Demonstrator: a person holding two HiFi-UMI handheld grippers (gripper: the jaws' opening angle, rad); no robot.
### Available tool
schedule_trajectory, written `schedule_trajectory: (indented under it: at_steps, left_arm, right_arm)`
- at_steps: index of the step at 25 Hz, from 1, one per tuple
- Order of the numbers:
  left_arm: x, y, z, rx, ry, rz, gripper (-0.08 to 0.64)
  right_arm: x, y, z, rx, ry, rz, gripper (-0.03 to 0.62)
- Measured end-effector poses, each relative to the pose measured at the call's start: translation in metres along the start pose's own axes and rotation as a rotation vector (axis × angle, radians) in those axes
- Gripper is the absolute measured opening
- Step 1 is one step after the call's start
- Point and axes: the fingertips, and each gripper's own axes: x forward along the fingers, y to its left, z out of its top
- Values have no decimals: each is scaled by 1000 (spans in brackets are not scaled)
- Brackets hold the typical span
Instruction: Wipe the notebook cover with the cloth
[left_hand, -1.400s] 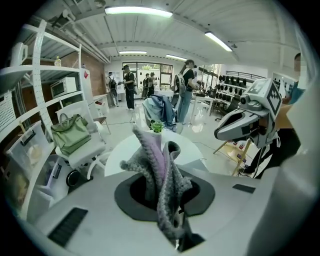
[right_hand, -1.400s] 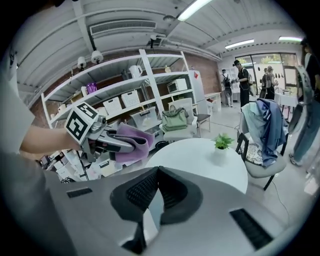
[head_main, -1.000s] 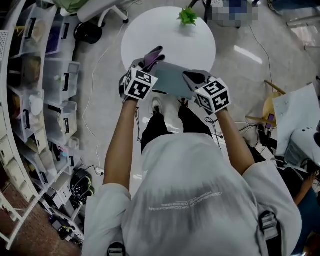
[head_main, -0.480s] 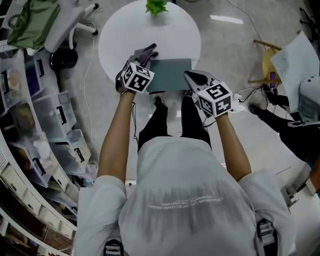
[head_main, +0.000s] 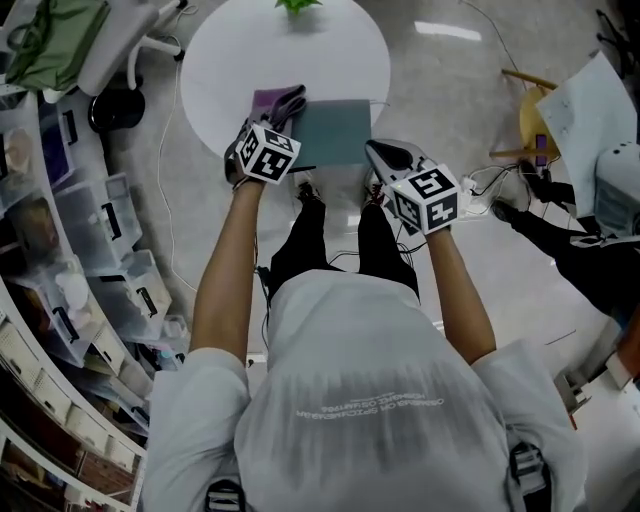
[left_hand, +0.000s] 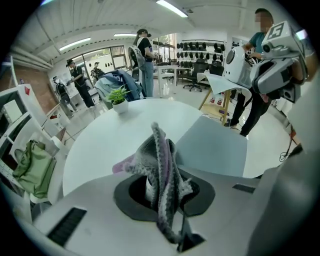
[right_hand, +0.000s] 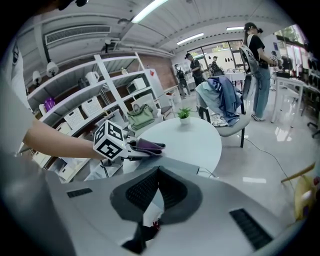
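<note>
Your cloth (left_hand: 162, 150) is soft and limp, bunched where your left gripper (left_hand: 160, 187) has its fingers clamped on it, so spread it flat against the notebook (head_main: 335, 133), which looks stiff, light and likely to slide on the tabletop (head_main: 300, 60). Your right gripper (right_hand: 157, 172), fingers together and empty, hovers by the notebook's near right corner and could pin it. The left gripper view shows the clamp; only the head view shows the cloth's loose end just left of the notebook.

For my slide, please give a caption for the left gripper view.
Left tool shut on a purple-grey cloth; grey notebook lies ahead on the round white table.
</note>
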Motion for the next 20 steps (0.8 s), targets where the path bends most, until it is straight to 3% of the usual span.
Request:
schedule_trajectory:
  at_steps: [6, 20]
  left_arm:
    - [-6, -23, -17, -25, 30, 34, 52]
    - [-18, -73, -45, -175, 58, 75, 52]
  right_arm:
    - [-17, -10, -4, -80, 26, 29, 3]
    - [-29, -20, 3, -168, 16, 82, 3]
